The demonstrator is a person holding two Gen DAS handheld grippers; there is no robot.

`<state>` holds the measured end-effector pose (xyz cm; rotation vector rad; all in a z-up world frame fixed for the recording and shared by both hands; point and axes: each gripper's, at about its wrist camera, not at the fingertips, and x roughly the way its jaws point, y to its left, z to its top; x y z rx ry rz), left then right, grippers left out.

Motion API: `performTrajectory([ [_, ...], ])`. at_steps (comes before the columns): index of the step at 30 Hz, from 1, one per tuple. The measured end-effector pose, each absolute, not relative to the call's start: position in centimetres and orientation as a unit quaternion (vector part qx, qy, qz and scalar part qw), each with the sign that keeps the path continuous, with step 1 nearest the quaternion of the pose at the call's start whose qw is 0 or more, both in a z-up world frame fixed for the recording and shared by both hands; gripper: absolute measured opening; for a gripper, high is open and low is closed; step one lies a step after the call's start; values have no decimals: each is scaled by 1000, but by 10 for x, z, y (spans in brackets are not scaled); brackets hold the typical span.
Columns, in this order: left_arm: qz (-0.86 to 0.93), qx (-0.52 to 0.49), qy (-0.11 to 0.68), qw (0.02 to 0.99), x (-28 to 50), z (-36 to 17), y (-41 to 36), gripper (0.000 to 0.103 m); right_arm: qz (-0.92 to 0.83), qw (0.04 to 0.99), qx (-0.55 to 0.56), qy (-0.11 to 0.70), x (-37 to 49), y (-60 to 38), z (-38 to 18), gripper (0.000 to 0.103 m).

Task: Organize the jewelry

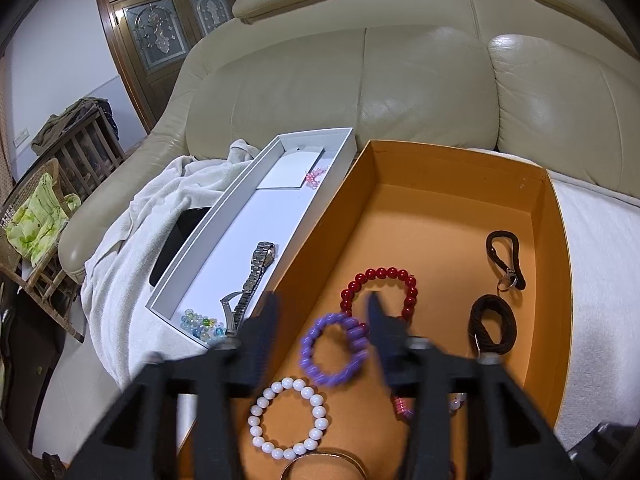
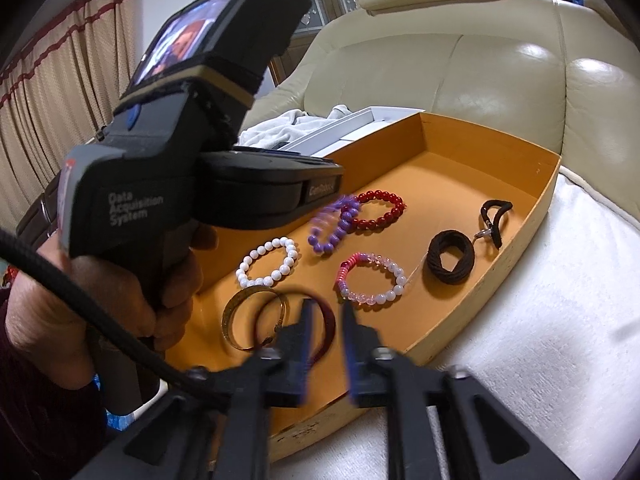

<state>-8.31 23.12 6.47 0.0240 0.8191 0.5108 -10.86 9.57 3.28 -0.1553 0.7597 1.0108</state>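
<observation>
An orange box (image 1: 460,208) holds a purple bead bracelet (image 1: 334,348), a red bead bracelet (image 1: 380,276), a white bead bracelet (image 1: 286,418), black cords (image 1: 492,330) and a gold bangle (image 1: 320,464). My left gripper (image 1: 322,312) is open, its fingers astride the purple bracelet, which looks blurred. A long white box (image 1: 240,240) left of it holds a metal watch (image 1: 256,276), glass beads (image 1: 202,322) and a pink trinket (image 1: 314,176). My right gripper (image 2: 328,312) is open and empty above the bangles (image 2: 256,320), near a pink-and-white bracelet (image 2: 372,276).
Both boxes rest on a white towel (image 1: 600,280) on a beige leather sofa (image 1: 400,80). A black phone (image 1: 176,240) lies left of the white box. The left hand-held device (image 2: 180,152) fills the left of the right wrist view.
</observation>
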Motion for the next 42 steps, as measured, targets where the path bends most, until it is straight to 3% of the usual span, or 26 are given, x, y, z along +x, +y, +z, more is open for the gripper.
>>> performTrajectory([
  [3, 245, 17, 381, 891, -87, 73, 228, 61, 474, 808, -70, 343, -111, 91, 39, 51],
  [5, 246, 16, 372, 895, -92, 79, 226, 71, 468, 819, -75, 323, -114, 85, 45, 52],
  [16, 292, 43, 315, 902, -134, 112, 193, 90, 409, 861, -77, 293, -104, 45, 69, 52],
  [29, 330, -23, 308, 892, -203, 115, 185, 91, 355, 878, -108, 302, -137, 21, 99, 53],
  [42, 322, -35, 327, 888, -198, 102, 195, 91, 353, 877, -120, 303, -148, 32, 96, 57],
])
